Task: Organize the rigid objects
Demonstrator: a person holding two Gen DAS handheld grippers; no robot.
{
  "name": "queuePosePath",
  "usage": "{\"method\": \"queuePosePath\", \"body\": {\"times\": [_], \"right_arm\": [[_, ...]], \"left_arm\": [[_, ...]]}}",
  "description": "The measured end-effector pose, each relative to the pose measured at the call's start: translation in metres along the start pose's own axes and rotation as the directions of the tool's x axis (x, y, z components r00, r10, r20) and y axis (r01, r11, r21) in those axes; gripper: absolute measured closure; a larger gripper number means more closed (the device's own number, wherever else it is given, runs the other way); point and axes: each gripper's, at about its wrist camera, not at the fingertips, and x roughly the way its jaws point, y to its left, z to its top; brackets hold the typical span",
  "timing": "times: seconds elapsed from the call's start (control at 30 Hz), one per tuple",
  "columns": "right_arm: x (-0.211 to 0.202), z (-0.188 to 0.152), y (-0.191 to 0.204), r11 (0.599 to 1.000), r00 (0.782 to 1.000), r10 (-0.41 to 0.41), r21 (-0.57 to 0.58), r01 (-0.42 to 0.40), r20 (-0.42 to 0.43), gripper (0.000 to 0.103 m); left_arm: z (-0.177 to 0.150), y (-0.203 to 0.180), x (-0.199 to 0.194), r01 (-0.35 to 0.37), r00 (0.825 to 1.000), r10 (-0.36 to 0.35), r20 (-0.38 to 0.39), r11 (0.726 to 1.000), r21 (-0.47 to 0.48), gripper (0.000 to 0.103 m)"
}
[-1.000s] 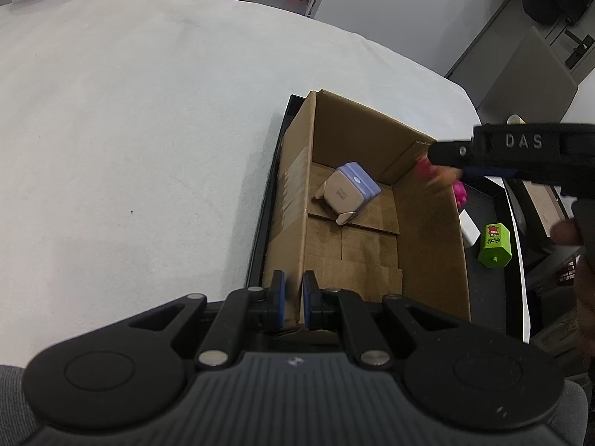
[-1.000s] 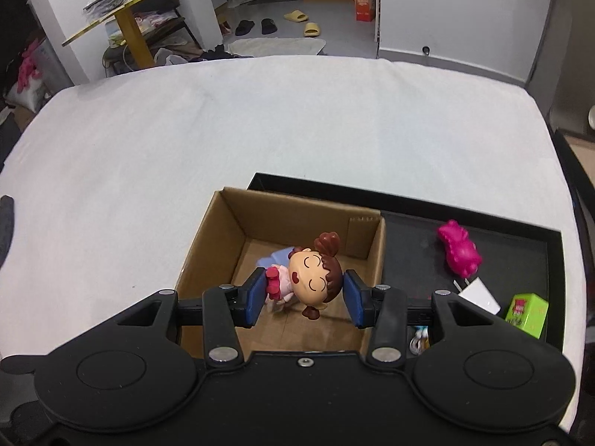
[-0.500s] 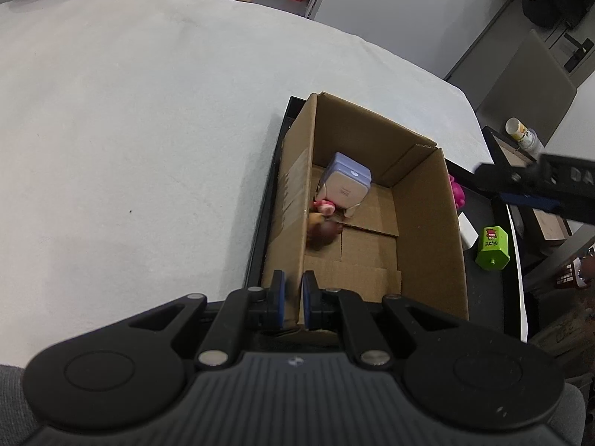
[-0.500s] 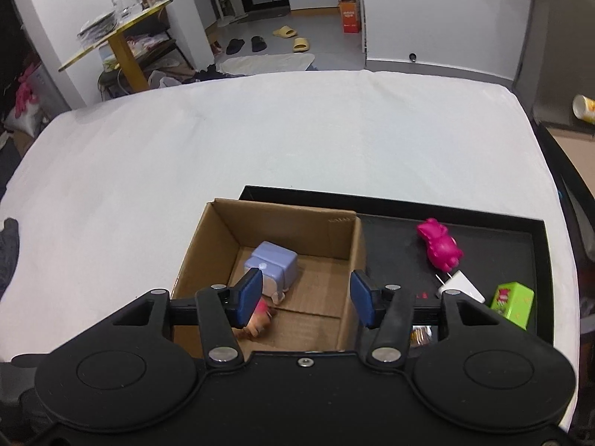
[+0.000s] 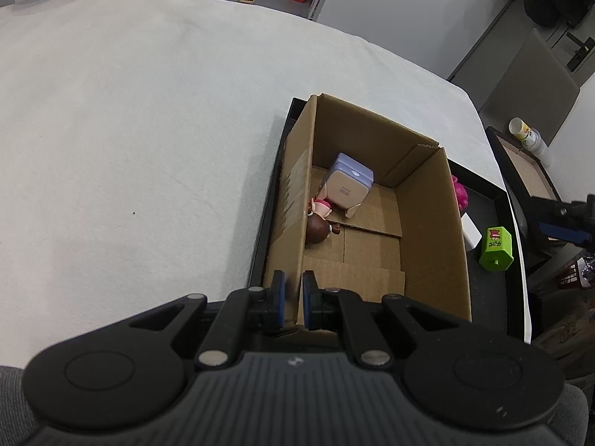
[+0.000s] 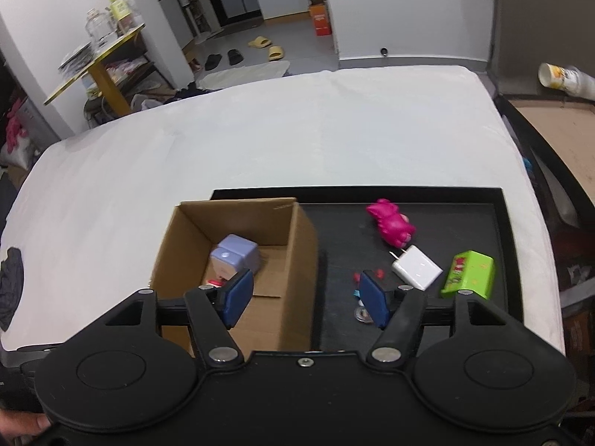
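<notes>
An open cardboard box (image 5: pixel 431 223) (image 6: pixel 297 245) stands at the left end of a black tray (image 6: pixel 465 223). In the box lie a lilac cube (image 5: pixel 347 186) (image 6: pixel 234 256) and a doll figure (image 5: pixel 318 225) by the left wall. My left gripper (image 5: pixel 293 303) is shut on the box's near left wall. My right gripper (image 6: pixel 305 299) is open and empty, above the box's right wall. On the tray lie a pink toy (image 6: pixel 390 223), a white charger (image 6: pixel 416 267), a green box (image 6: pixel 468 275) (image 5: pixel 496 247) and small bits (image 6: pixel 362 312).
The tray sits on a white-covered table (image 5: pixel 130 130) near its right edge. A side table with a paper cup (image 6: pixel 557 76) stands beyond the right edge. A dark cloth (image 6: pixel 11 290) lies at the table's left edge.
My right gripper opened and let the doll drop into the box, then pulled back and to the right. The left gripper kept its hold on the box wall.
</notes>
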Motion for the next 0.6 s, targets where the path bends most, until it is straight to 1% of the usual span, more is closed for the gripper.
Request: {"method": "queuePosePath", "body": {"times": [0.33, 0.6], "right_arm": [[0.002, -0.01, -0.029, 0.998, 1.0, -0.009, 0.062, 0.01, -0.004, 0.04], [0.011, -0.017, -0.046, 0.997, 1.0, -0.004, 0.079, 0.006, -0.015, 0.04]], "left_arm": [[0.0, -0.002, 0.0, -0.011, 1.0, 0.011, 0.001, 1.0, 0.007, 0.095], [0.0, -0.002, 0.001, -0.021, 1.0, 0.021, 0.003, 1.0, 0.009, 0.095]]}}
